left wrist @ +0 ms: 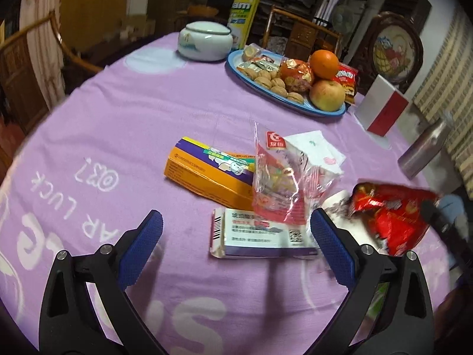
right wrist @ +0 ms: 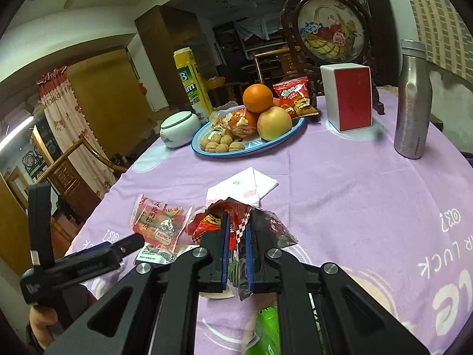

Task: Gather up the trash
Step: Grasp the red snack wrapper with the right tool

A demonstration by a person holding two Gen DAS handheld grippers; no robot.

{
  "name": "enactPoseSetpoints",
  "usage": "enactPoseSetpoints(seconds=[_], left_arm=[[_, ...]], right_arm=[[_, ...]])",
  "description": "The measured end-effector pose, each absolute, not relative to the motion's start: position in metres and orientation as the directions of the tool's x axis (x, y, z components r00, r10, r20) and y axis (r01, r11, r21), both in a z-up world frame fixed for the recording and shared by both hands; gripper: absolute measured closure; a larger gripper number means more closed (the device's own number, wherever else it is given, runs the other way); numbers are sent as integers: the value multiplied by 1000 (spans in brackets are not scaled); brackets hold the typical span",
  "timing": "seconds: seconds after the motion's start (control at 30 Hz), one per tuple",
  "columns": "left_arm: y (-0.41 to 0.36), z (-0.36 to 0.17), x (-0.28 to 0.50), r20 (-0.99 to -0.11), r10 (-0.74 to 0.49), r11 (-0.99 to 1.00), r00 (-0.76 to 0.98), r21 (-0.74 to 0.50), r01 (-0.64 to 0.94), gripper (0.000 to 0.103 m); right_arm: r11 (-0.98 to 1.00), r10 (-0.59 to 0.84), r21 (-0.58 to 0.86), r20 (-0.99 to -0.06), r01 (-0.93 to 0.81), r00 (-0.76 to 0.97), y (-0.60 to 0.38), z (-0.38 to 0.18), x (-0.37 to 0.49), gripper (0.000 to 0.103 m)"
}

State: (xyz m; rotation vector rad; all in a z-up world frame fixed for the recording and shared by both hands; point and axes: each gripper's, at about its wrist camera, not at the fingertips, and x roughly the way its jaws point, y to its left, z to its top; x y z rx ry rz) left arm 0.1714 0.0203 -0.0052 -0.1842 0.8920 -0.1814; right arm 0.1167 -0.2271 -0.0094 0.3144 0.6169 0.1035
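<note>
My right gripper (right wrist: 236,222) is shut on a red snack wrapper (right wrist: 236,230) and holds it above the purple tablecloth; the wrapper also shows in the left wrist view (left wrist: 390,213). My left gripper (left wrist: 236,227) is open and empty, just in front of a flattened white and blue box (left wrist: 260,236). A clear red-printed wrapper (left wrist: 278,183) lies over that box; it also shows in the right wrist view (right wrist: 159,224). An orange and purple box (left wrist: 207,171) lies behind it. A white napkin (left wrist: 316,148) lies past the wrapper.
A blue plate (left wrist: 236,68) holds walnuts, an orange, an apple and snack packets. A white lidded jar (left wrist: 205,40), a yellow canister (left wrist: 245,9), a white and red box (left wrist: 381,106) and a steel bottle (right wrist: 414,100) stand around. Something green (right wrist: 266,331) shows below my right gripper.
</note>
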Motion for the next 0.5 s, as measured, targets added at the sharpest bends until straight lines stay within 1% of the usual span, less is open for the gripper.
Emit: enactPoseSetpoints(seconds=[0.23, 0.4, 0.5], left_arm=[[14, 4, 177, -780, -224, 969, 585, -240, 50, 7], [7, 1, 190, -800, -287, 950, 527, -309, 48, 7], [1, -1, 201, -808, -304, 943, 505, -330, 40, 7]], right_arm=[[928, 203, 371, -550, 20, 810, -239, -12, 119, 93], [926, 207, 377, -553, 20, 807, -239, -13, 120, 93], [926, 212, 376, -557, 16, 803, -238, -14, 122, 93]])
